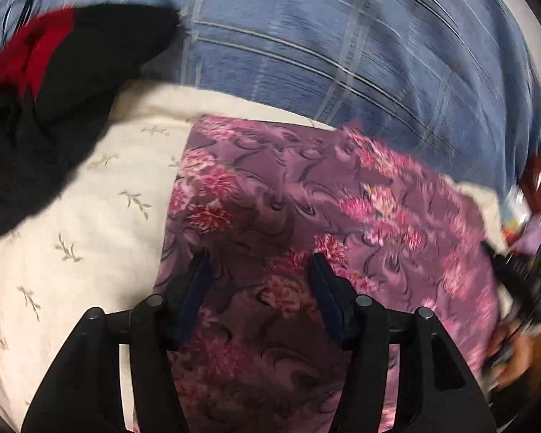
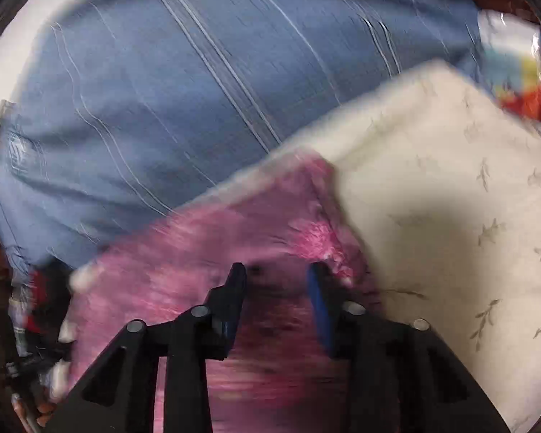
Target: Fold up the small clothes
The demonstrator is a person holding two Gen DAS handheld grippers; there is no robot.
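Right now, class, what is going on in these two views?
A person holds a gripper in each hand over a purple floral cloth spread on a cream leaf-print cushion, with a blue checked sheet beyond. The left gripper hangs open above the cloth. The right gripper is near its edge, jaws apart, apparently gripping nothing. A black and red garment lies aside.

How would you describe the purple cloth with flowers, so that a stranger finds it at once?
Start at the blue striped bedspread. In front of it lies a cream cushion printed with small green sprigs. The purple cloth is spread flat on that cushion; only it has pink flowers, unlike the black and red garment nearby.
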